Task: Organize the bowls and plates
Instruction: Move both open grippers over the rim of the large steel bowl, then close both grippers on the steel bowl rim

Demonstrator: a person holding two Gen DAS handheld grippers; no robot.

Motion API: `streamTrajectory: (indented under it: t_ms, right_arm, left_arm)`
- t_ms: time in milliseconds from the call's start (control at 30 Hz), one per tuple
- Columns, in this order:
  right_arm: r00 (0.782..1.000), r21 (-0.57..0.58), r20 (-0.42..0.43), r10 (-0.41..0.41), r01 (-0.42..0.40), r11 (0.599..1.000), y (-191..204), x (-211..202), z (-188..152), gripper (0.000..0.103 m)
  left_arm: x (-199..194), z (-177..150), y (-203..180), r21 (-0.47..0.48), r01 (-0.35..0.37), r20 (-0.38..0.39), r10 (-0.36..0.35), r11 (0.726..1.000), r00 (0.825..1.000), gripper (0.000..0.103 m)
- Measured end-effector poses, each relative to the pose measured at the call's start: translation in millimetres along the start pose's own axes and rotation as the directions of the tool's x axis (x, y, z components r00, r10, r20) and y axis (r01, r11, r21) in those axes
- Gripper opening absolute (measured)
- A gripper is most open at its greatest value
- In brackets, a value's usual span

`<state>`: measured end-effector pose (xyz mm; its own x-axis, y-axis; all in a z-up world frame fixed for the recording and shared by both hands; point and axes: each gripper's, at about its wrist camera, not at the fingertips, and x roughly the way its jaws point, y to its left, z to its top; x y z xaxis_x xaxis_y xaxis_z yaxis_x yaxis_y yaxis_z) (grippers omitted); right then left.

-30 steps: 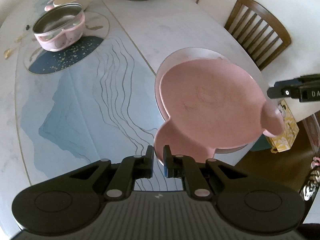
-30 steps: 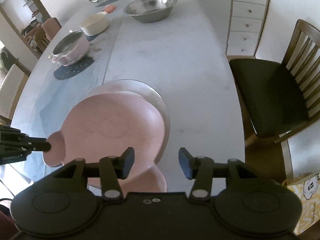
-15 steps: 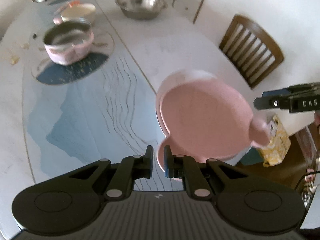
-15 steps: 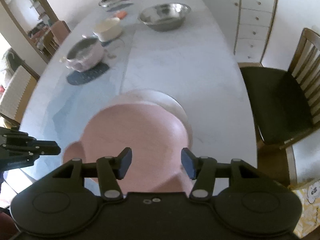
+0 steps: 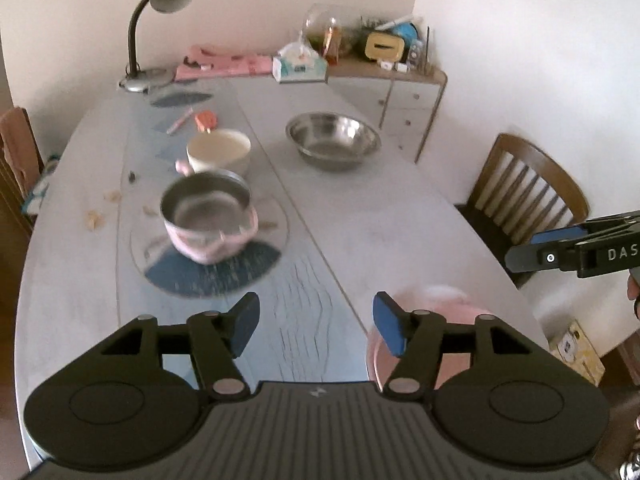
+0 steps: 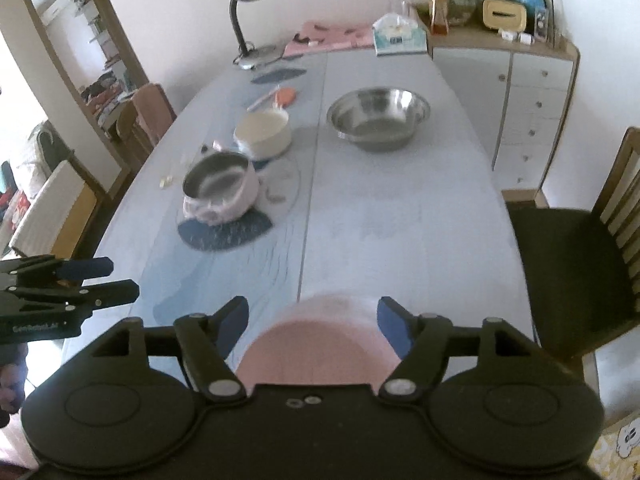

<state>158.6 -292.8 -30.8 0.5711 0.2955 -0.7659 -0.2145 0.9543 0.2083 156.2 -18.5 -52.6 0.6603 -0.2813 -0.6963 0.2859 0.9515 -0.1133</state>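
The pink plate (image 6: 320, 340) with round ears lies on a paler plate near the table's front edge, blurred. Above it hangs my right gripper (image 6: 312, 320). Its jaws are opening and the plate shows between the fingers, but the pads do not touch it. My left gripper (image 5: 316, 324) is also opening, with only table between its fingers; the pink plate (image 5: 440, 304) peeks out behind its right finger. Farther back stand a pink-sided steel bowl (image 5: 208, 216), a cream bowl (image 5: 218, 152) and a wide steel bowl (image 5: 334, 140). Each gripper shows in the other's view: right gripper (image 5: 520, 250), left gripper (image 6: 122, 279).
A desk lamp (image 5: 160, 20), a tissue box (image 5: 300, 66) and pink cloth sit at the table's far end. A white drawer cabinet (image 6: 520, 100) stands at the back right. A wooden chair (image 6: 580, 264) is by the right edge, and a blue mat (image 5: 216, 272) lies under the pink-sided bowl.
My left gripper has let go of the pink plate's ear and opened wide. The right jaws widened too. Both grippers rose and tipped up, so the plate slid to the views' lower edge.
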Motion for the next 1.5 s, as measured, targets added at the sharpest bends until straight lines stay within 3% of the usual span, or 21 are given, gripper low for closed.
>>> streamTrajectory:
  t_ms: [167,333,600,800,1200,1500]
  right_arm:
    - [0.999,-0.007,0.034,-0.022,0.023,1.000,-9.1,3.4,34.0,0.087]
    - [0.997,-0.012,0.042,-0.063,0.064,0.998,-33.7,14.3,69.9,0.094]
    - [0.993,0.038,0.043,-0.106,0.104,0.994,-96.0,29.5,140.4,0.095]
    - [0.991,0.041,0.038,-0.130,0.129,0.991,-130.9,66.9,189.7,0.095]
    - [0.990,0.049,-0.073,-0.118,0.122,0.991,-171.7,189.2,240.5,0.090]
    - [0.984,0.074,-0.144,-0.104,0.116,0.991,-182.2,263.3,249.2,0.071]
  left_arm:
    - [19.7,34.6,-5.5,0.004,-0.023,0.017,0.023,1.000,1.000,0.072]
    - [55.0,73.1,-12.2,-0.001,-0.039,0.010,0.039,0.999,0.999,0.075]
    - [119.5,150.0,-23.3,-0.022,-0.103,0.005,0.103,0.994,0.995,0.075]
    - [178.5,198.5,-25.3,-0.051,-0.165,-0.019,0.165,0.985,0.986,0.075]
    - [298.0,228.0,-15.0,-0.105,-0.228,-0.128,0.214,0.968,0.968,0.075]
    - [361.2,227.9,-5.2,-0.132,-0.272,-0.215,0.240,0.953,0.947,0.075]
